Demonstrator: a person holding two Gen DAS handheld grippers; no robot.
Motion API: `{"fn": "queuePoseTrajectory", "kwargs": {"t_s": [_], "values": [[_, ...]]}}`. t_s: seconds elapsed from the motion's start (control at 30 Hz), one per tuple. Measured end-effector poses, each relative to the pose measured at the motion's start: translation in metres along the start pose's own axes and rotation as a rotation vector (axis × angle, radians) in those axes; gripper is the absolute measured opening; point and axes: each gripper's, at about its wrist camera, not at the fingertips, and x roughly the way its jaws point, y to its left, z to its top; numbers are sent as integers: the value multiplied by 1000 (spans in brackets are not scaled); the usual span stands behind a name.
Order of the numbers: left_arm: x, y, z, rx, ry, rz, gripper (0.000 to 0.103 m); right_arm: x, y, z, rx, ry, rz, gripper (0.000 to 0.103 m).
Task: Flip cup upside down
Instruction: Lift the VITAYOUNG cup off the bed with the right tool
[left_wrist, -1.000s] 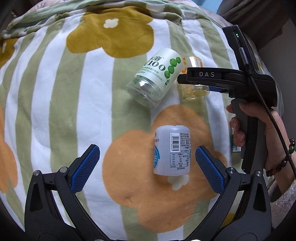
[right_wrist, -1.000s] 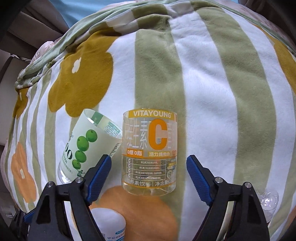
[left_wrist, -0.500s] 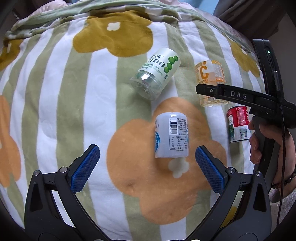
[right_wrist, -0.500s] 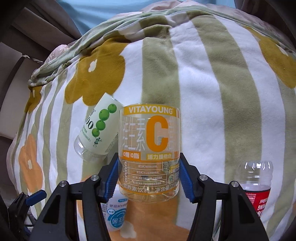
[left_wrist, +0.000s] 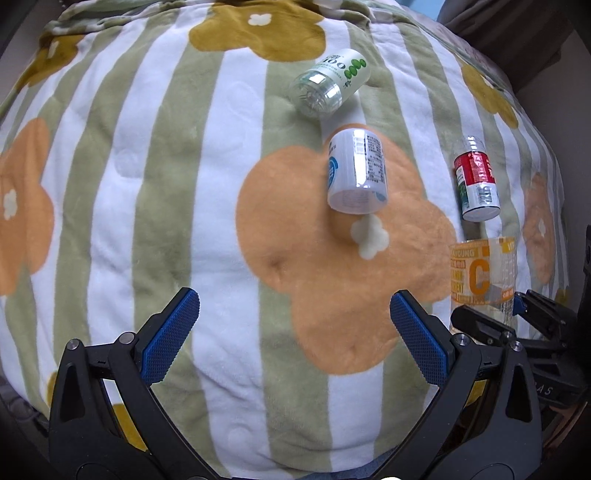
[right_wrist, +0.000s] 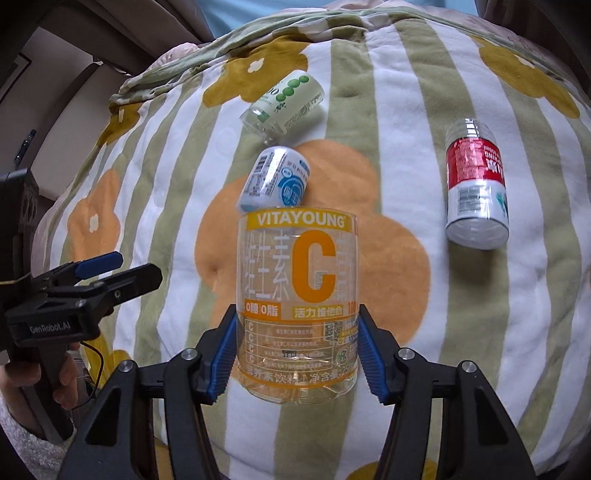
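1. The right gripper (right_wrist: 297, 354) clamps the orange cup (right_wrist: 297, 295) low on its walls, above the blanket's (right_wrist: 461, 314) near edge.
2. The left gripper (left_wrist: 295, 332) gapes empty.
3. Roll the wrist slowly, squeezing gently.

Left gripper (left_wrist: 295, 334): black plastic frame, two fingers with blue cross-hatched pads (left_wrist: 170, 335), silver screws at the pivots. Right gripper (right_wrist: 295, 356): same build, blue ribbed pads, silver screws near the finger bases. Seen from the right wrist, the left unit's body reads "GenRobot.AI" in white, with a thin black cable looping below. Hand (right_wrist: 61, 376) on its grip: bare skin, light grey fuzzy sleeve (right_wrist: 22, 443).
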Motion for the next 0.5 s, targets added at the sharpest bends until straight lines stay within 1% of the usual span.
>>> {"fn": "queuePoseTrajectory", "kwargs": {"t_s": [0.07, 0.2, 0.3, 0.5], "values": [[3, 7, -13, -22, 18, 4, 103, 5, 6, -23, 9, 26, 18, 55], [7, 15, -29, -36, 40, 34, 103, 22, 18, -58, -10, 66, 7, 55], [8, 19, -35, -50, 49, 35, 103, 35, 23, -70, -3, 83, 20, 55], [12, 17, -46, -54, 69, 31, 103, 56, 29, -81, -10, 87, -9, 55]]}}
